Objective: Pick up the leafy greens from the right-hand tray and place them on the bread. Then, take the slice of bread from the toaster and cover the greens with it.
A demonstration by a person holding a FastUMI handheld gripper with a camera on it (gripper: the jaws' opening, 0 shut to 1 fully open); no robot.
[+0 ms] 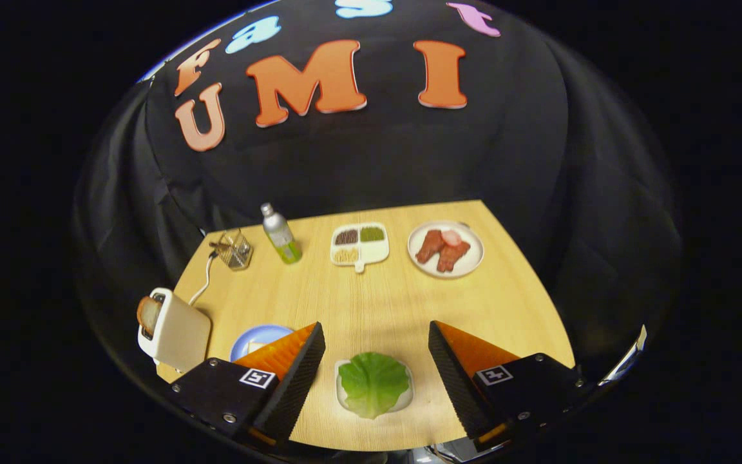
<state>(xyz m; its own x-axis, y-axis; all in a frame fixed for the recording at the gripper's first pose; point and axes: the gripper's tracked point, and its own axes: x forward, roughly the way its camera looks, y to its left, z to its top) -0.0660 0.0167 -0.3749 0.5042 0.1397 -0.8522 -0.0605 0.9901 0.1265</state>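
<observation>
the gripper [376, 345] hangs above the near edge of the wooden table [377, 303], tilted down toward it, its fingers spread wide and holding nothing, with the leafy greens [373, 383] lying flat on a small white tray [406, 399] between them, the leaf's long axis running roughly 12 to 6 o'clock with its ruffled broad end at 12. at 10 o'clock of the leaf a blue plate [258, 336] sits partly behind the left finger, and further toward 9 o'clock a toaster [174, 332] holds a bread slice [148, 314] upright in its slot. beyond, from 11 to 1 o'clock, stand a wire basket [234, 250], a bottle [280, 234], a divided dish [359, 244] and a plate of meat [445, 249].
</observation>
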